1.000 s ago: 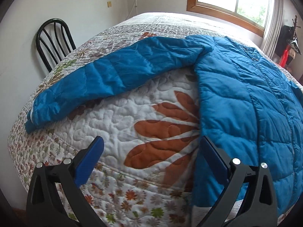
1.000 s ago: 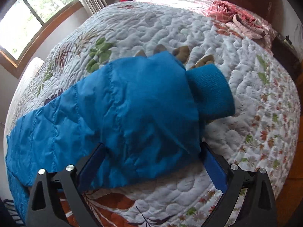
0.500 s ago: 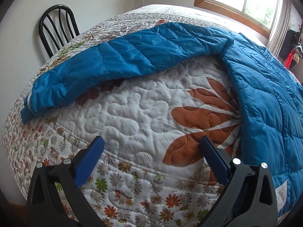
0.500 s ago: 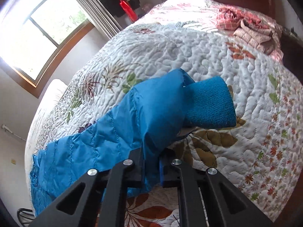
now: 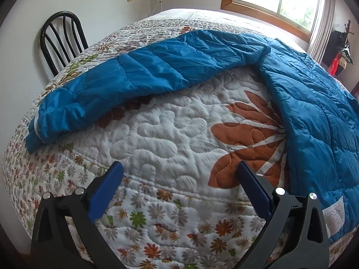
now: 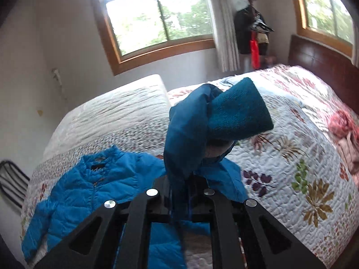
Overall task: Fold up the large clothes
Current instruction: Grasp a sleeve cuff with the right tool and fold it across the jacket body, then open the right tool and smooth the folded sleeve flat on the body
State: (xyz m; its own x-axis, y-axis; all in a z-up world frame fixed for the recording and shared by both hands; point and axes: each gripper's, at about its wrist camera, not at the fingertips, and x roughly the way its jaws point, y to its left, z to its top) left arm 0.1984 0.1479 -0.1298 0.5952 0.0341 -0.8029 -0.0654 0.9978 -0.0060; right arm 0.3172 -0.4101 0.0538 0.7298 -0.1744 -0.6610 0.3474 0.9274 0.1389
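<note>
A blue puffer jacket (image 5: 314,112) lies spread on a quilted floral bed (image 5: 170,134). Its left sleeve (image 5: 139,74) stretches across the quilt toward the bed's left edge. My left gripper (image 5: 179,168) is open and empty above the quilt near the bed's front edge, between that sleeve and the jacket body. My right gripper (image 6: 180,179) is shut on the jacket's other sleeve (image 6: 190,134) and holds it lifted above the bed, its knit cuff (image 6: 240,112) standing up. The jacket body (image 6: 89,188) shows below it to the left.
A black chair (image 5: 60,38) stands by the wall left of the bed. Windows (image 6: 157,15) are on the far wall. A coat rack (image 6: 253,29) stands in the corner. Pink clothes (image 6: 345,134) lie at the bed's right, near a dark headboard (image 6: 325,56).
My right gripper shut on the right sleeve and lifted it up off the quilt, swinging toward the jacket body. My left gripper shifted left, still open.
</note>
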